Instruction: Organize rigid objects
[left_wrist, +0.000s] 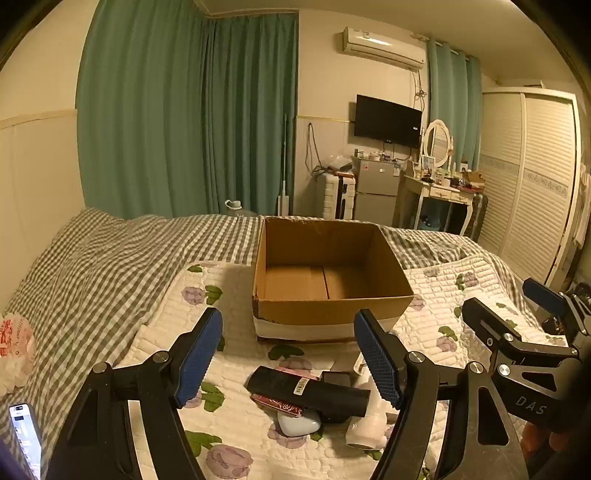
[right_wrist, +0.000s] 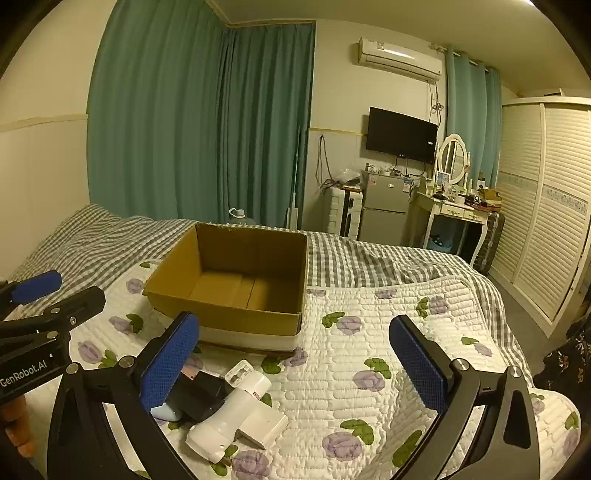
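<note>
An open brown cardboard box (left_wrist: 328, 273) with a white band around its base is being shown resting on a white quilted bedspread printed with purple flowers (left_wrist: 443, 295), which is spread over a grey-and-white checked sheet (left_wrist: 110, 258). Nothing is being held inside the box.

The left gripper (left_wrist: 288, 356) is being held above the quilt with its blue-padded fingers (left_wrist: 199, 354) spread wide, nothing being pinched between them. Just beyond them a small heap of rigid things is lying near the box's front wall: a black cylindrical tube with a barcode label (left_wrist: 308, 391), a dark red patterned flat packet (left_wrist: 277, 404) partly under it, a pale blue rounded case (left_wrist: 299, 424), and a white handheld appliance with a boxy handle (right_wrist: 236, 417) (its make cannot be told).

The right gripper (right_wrist: 293, 360) is likewise being held with its blue pads (right_wrist: 417, 365) wide apart and empty, hovering over bare quilt to the right of the heap, beside the left gripper.

A lit phone (left_wrist: 26, 435) is lying on the checked sheet at the left gripper's side.
</note>
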